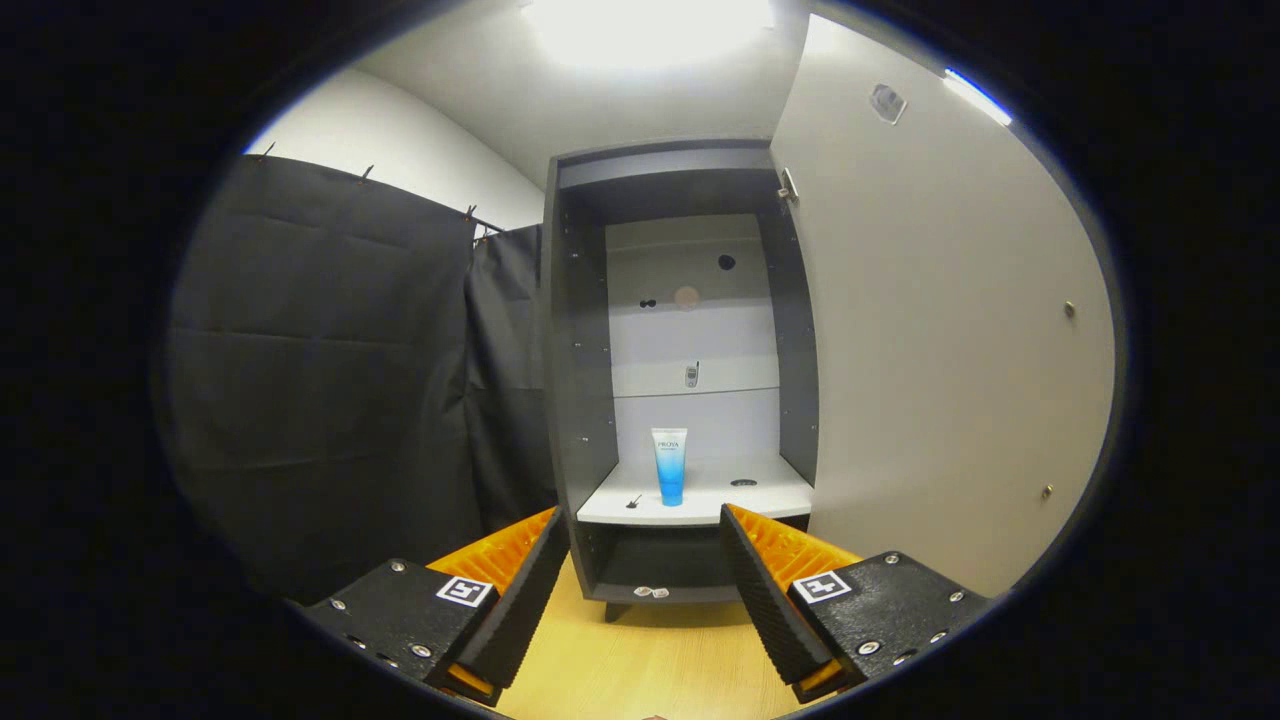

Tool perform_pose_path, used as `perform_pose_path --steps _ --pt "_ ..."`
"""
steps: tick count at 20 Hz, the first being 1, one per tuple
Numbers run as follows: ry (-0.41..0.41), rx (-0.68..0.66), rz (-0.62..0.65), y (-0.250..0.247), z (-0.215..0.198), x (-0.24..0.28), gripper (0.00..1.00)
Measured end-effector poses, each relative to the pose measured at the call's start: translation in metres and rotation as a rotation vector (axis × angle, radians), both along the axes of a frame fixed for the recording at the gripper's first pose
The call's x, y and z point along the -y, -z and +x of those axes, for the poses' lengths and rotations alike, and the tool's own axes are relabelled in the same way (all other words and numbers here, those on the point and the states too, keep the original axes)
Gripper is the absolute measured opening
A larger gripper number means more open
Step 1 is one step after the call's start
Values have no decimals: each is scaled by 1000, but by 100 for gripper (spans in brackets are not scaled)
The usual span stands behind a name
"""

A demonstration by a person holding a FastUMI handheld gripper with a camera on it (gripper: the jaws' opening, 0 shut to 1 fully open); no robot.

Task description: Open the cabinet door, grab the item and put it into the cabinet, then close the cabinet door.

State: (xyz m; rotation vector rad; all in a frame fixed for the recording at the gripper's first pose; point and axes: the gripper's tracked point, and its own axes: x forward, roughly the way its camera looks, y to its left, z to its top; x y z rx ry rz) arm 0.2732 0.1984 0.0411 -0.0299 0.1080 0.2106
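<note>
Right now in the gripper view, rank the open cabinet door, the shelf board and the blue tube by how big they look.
1. Cabinet door, swung open at the right, though nearness to the camera inflates it.
2. Shelf board.
3. Blue tube, standing upright on the shelf.

The gripper is open, holding nothing, short of the cabinet.

Black cloth wall (320, 380) left of cabinet, wood floor (650, 660) below, bright ceiling light (645, 25) overhead.

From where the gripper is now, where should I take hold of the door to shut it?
Take the door by its free vertical edge, coming from the right. It stands swung wide open, hinged beside the cabinet, with the tube already on the shelf. The gripper is open and empty.
</note>
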Motion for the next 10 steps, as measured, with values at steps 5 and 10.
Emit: perform_pose_path --steps 5,10 --pt "29 -5 14 11 -35 23 93" --pt "58 5 18 5 -60 49 93"
